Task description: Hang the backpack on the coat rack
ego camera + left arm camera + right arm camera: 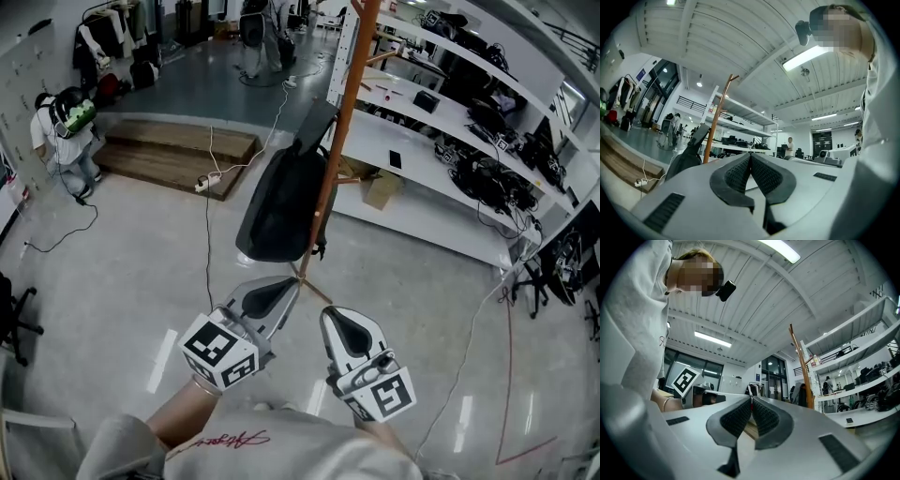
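Observation:
In the head view a black backpack (281,206) hangs from the orange-brown coat rack (339,112), its strap up on a peg and its body against the pole. Both grippers are held low, short of the rack's feet and apart from the backpack. My left gripper (287,286) points at the base of the rack, jaws shut with nothing between them. Beside it, my right gripper (331,316) is also shut and empty. The left gripper view shows the shut jaws (750,155), the backpack (686,157) and the pole (716,123). The right gripper view shows shut jaws (751,400) and the pole (800,363).
White shelving (441,141) loaded with equipment runs along the right behind the rack, with a cardboard box (382,190) under it. A wooden platform (178,150) lies at the back left, cables trail over the floor, and a person (61,131) crouches at the far left.

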